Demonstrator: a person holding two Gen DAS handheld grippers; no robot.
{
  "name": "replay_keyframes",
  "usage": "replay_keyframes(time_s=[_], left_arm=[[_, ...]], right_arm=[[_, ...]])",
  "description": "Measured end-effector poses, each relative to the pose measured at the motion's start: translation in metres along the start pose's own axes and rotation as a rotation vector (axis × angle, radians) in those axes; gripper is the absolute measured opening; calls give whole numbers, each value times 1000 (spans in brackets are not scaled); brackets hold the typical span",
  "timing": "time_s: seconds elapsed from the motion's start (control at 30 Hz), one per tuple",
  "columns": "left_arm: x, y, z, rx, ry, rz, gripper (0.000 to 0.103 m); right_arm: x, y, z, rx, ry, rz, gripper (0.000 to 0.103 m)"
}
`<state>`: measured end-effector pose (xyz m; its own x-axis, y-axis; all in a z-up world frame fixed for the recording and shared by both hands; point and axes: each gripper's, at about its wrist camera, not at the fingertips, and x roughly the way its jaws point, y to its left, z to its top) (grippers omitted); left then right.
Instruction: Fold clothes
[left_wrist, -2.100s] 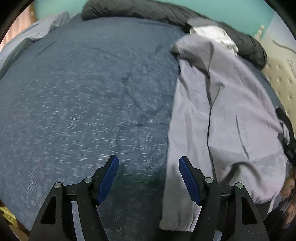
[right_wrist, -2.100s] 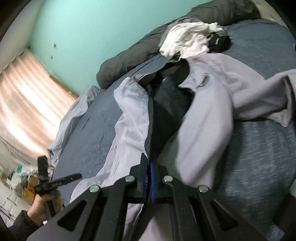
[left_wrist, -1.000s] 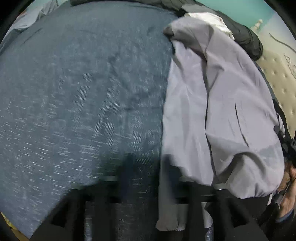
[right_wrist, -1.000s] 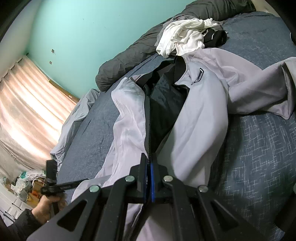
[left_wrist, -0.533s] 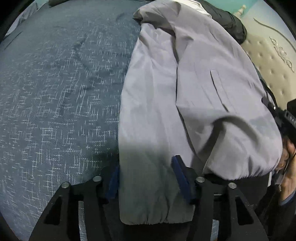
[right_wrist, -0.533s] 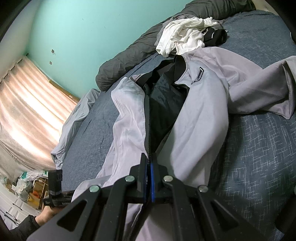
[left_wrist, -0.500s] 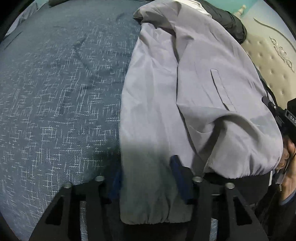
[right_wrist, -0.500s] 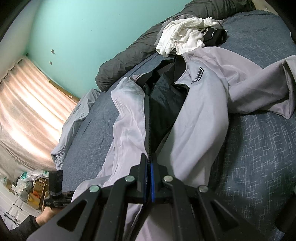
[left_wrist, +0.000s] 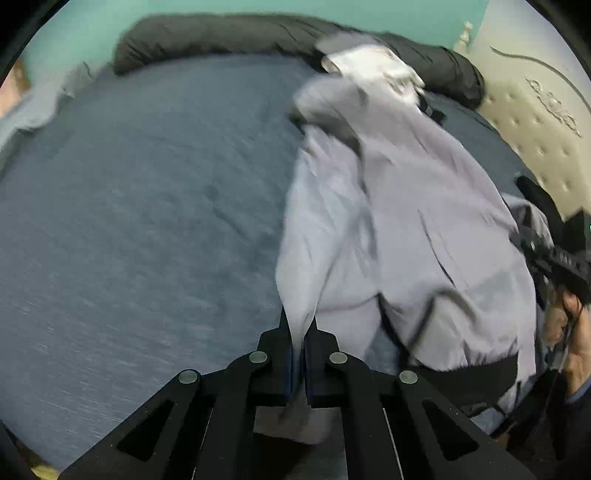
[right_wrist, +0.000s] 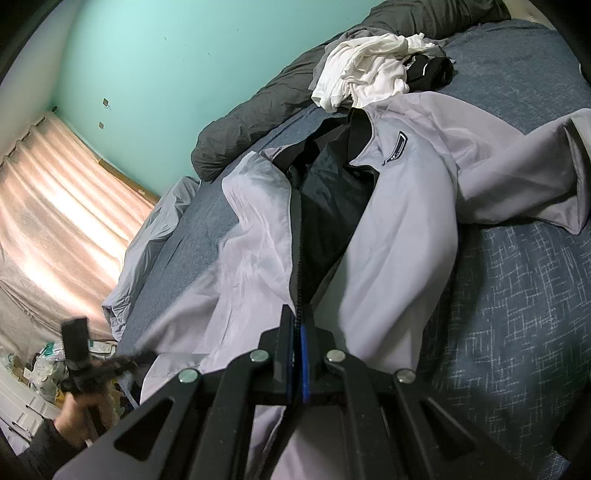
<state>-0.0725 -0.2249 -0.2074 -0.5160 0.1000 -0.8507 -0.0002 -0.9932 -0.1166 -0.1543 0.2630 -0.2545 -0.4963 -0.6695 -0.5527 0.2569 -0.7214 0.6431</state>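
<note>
Woven blue bedspread (left_wrist: 147, 206) under a smooth grey jacket (left_wrist: 406, 221); left gripper (left_wrist: 298, 332) pinches its sleeve, right gripper (right_wrist: 297, 321) its zipper edge.

The left gripper (left_wrist: 298, 325) points steeply downward, its black jaws clamped together on a fold of pale grey cloth. The right gripper (right_wrist: 297, 317) angles down more gently, jaws likewise pinched on the grey jacket's zipper edge.
</note>
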Motion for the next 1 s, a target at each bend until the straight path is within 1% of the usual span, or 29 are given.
replay_keyframes(time_s=[0.07, 0.23, 0.33, 0.4, 0.53, 0.6, 0.67, 0.73, 0.77, 0.8, 0.87, 0.9, 0.93, 1.0], left_arm=[[-16, 26, 13, -12, -19, 53, 4], [-40, 95, 50, -66, -47, 174, 4], [-32, 103, 61, -99, -57, 226, 4], [-29, 113, 72, -90, -63, 284, 4], [-41, 139, 80, -105, -97, 365, 4], [-47, 153, 84, -132, -123, 405, 4], [-55, 173, 90, -196, -153, 427, 4], [-59, 200, 86, -260, -152, 422, 4], [-53, 207, 87, -279, -142, 416, 5], [-45, 213, 87, -295, -131, 409, 8], [-32, 221, 88, -313, -107, 395, 10], [-27, 222, 86, -311, -95, 388, 18], [-22, 223, 85, -310, -83, 380, 24], [-16, 226, 82, -307, -73, 368, 50]], right_arm=[[0, 1, -1, -3, 1, -2, 3], [1, 4, -3, -12, 4, -7, 3], [2, 6, -3, -14, 4, -10, 3], [2, 7, -3, -15, 2, -12, 3], [2, 10, -3, -25, -1, -23, 3], [2, 12, -3, -29, -1, -29, 3], [3, 13, -4, -30, 2, -36, 3], [4, 15, -5, -33, 8, -44, 3], [6, 16, -5, -37, 14, -52, 4], [7, 16, -5, -39, 19, -54, 6], [9, 20, -6, -53, 31, -56, 6], [8, 22, -5, -62, 35, -59, 6], [7, 24, -5, -67, 35, -63, 6], [2, 26, -3, -67, 30, -79, 6]])
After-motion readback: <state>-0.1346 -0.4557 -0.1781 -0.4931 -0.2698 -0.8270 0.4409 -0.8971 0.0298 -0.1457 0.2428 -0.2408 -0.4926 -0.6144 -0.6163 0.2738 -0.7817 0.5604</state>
